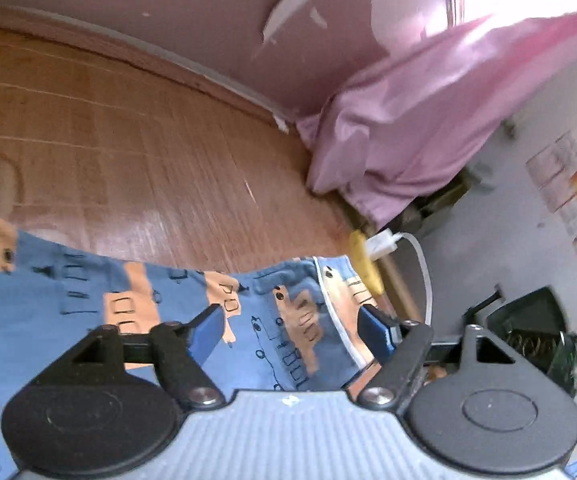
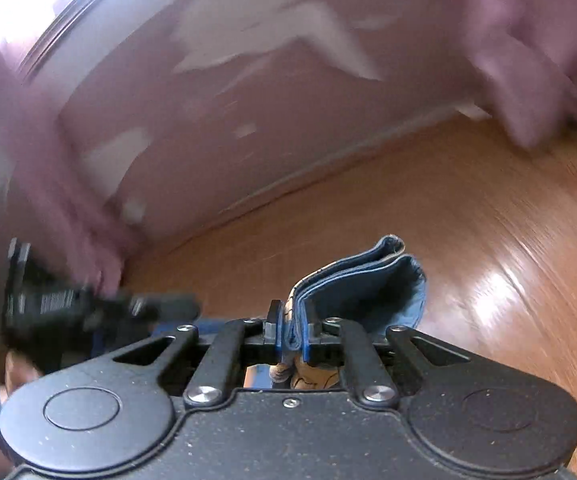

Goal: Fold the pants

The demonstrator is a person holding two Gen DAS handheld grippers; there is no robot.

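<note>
The pants (image 1: 68, 304) are blue with an orange and black print, and they spread over the wooden floor (image 1: 148, 152) across the lower left wrist view. My left gripper (image 1: 292, 328) is open, its blue pads (image 1: 208, 332) wide apart with a bunched part of the pants lying between them. In the right wrist view my right gripper (image 2: 291, 336) is shut on a folded stack of pants (image 2: 372, 288) layers, whose edge stands up just past the fingers. The left gripper (image 2: 60, 304) shows blurred at the left of that view.
A pink wall (image 1: 208, 20) with peeling paint runs along the floor's far edge. A pink sheet (image 1: 428, 120) hangs at the right. Near it lie a yellow object (image 1: 364, 260) and a white plug with a cable (image 1: 384, 242). A dark bin (image 1: 536, 332) stands at far right.
</note>
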